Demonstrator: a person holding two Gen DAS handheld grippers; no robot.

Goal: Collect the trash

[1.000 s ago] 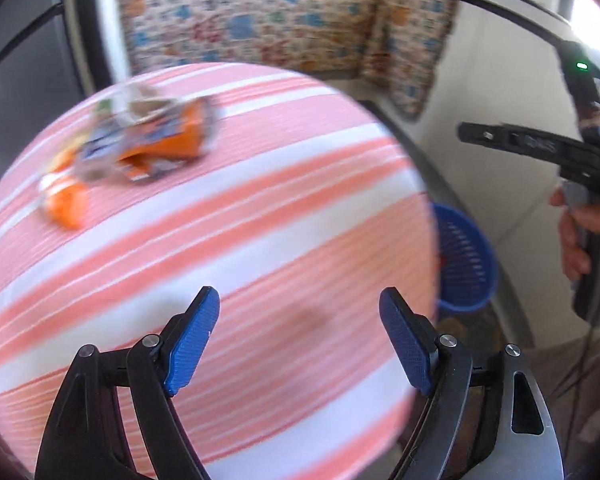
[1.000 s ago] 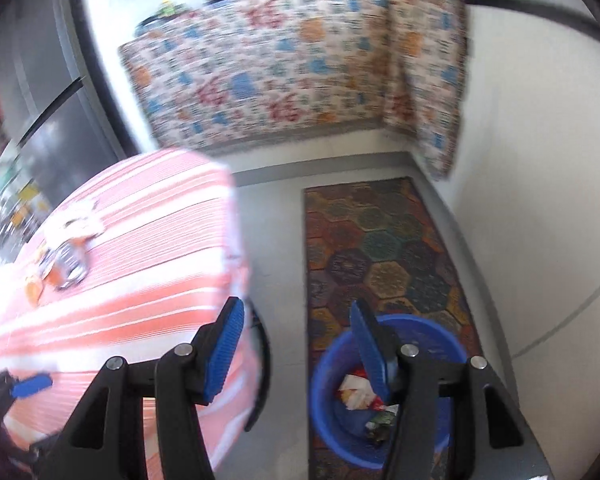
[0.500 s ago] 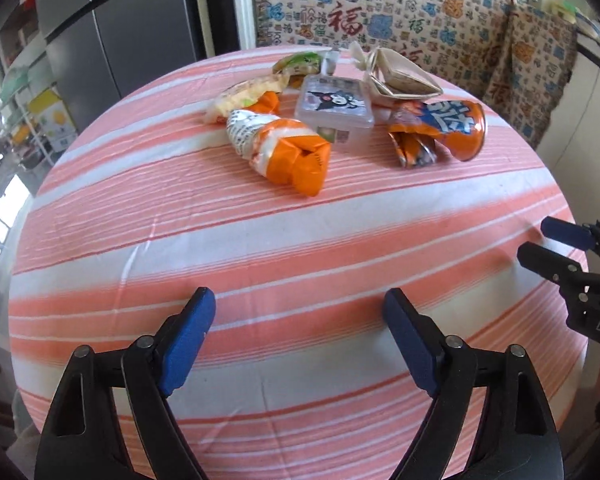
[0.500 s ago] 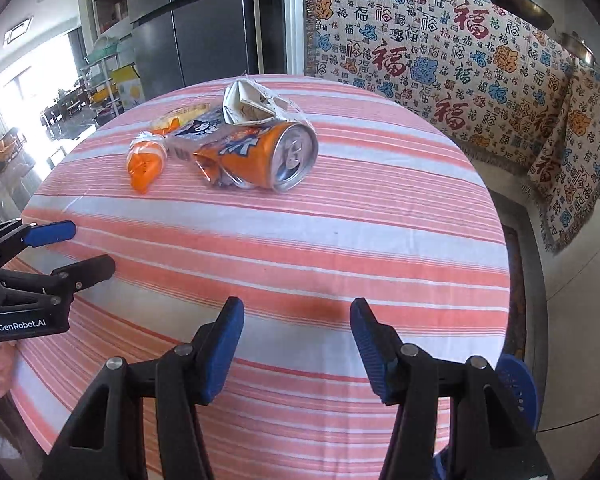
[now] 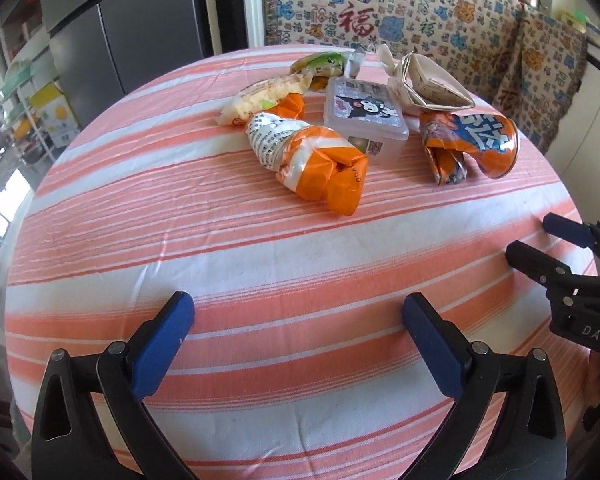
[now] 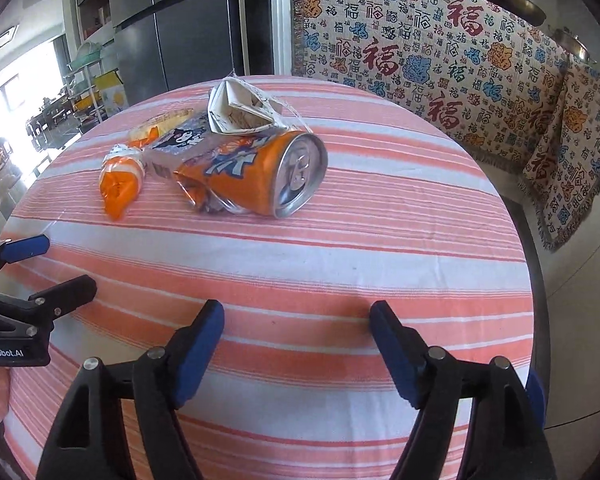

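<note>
A pile of trash lies at the far side of the round striped table [image 5: 260, 264]: a crushed orange can [image 5: 472, 142] [image 6: 252, 178], an orange and white wrapper [image 5: 312, 160] [image 6: 120, 178], a clear plastic box [image 5: 364, 114], folded paper [image 5: 428, 84] [image 6: 240, 112], a yellow snack bag [image 5: 264, 96] and a green packet [image 5: 322, 62]. My left gripper [image 5: 296, 330] is open and empty over the near table. My right gripper [image 6: 296, 334] is open and empty, also short of the pile.
A patterned cloth [image 6: 440, 52] covers the counter behind the table. A dark fridge [image 6: 188, 36] stands at the back left. A sliver of a blue bin [image 6: 536, 394] shows below the table's right edge. Each gripper shows in the other's view.
Both grippers swung from the floor and blue bin side round to face the table and the trash pile, and have moved slightly closer. Both stayed open and empty.
</note>
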